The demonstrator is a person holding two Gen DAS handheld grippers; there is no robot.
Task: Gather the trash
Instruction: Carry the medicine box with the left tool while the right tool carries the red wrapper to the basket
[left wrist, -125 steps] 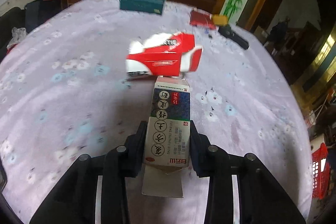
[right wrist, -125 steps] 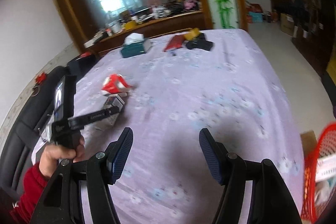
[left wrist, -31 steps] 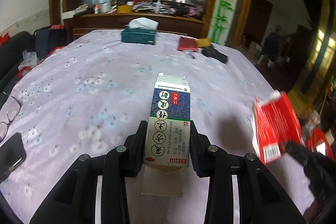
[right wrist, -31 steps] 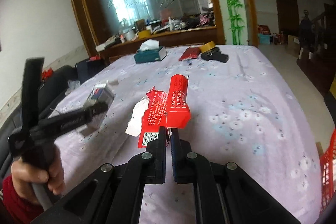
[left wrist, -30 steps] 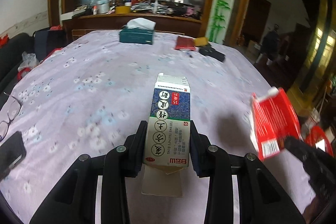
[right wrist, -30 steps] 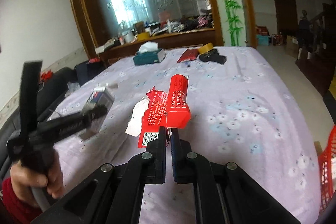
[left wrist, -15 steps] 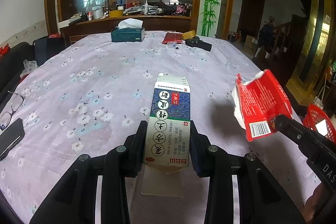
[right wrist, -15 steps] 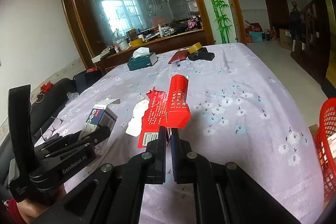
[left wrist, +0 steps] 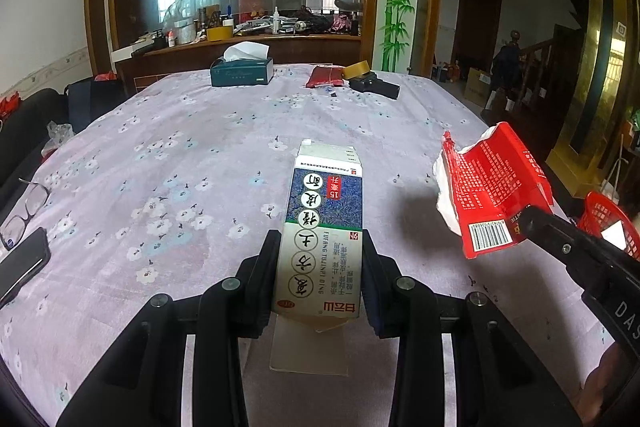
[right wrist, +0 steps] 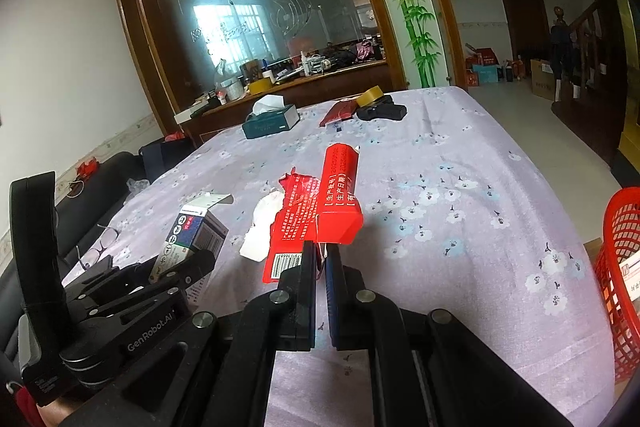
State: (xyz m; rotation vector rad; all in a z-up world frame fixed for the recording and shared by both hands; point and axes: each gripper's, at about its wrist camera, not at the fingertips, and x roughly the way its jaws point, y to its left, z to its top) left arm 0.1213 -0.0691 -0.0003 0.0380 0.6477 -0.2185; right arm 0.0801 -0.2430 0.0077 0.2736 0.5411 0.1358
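My left gripper (left wrist: pixel 320 263) is shut on a white and blue medicine carton (left wrist: pixel 326 219) that sticks out forward above the table. The same carton (right wrist: pixel 192 239) and the left gripper (right wrist: pixel 180 267) show at the lower left of the right wrist view. My right gripper (right wrist: pixel 320 259) is shut on a torn red package (right wrist: pixel 316 215) with a barcode, held above the cloth. That red package (left wrist: pixel 488 187) hangs at the right of the left wrist view, on the right gripper (left wrist: pixel 528 219). A red mesh basket (right wrist: pixel 620 267) stands off the table's right side, seen too as the basket (left wrist: pixel 612 223).
The table has a lilac flowered cloth (left wrist: pixel 180 155). At its far end lie a teal tissue box (left wrist: pixel 242 71), a red pouch (left wrist: pixel 324 77), a tape roll (left wrist: pixel 358 69) and a black case (left wrist: pixel 376 87). Glasses (left wrist: pixel 24 203) and a phone (left wrist: pixel 20 263) sit at the left edge.
Both grippers have drawn back along the table with their loads still held. The red package sits a little further left in the left wrist view, and the basket shows more in the right wrist view.
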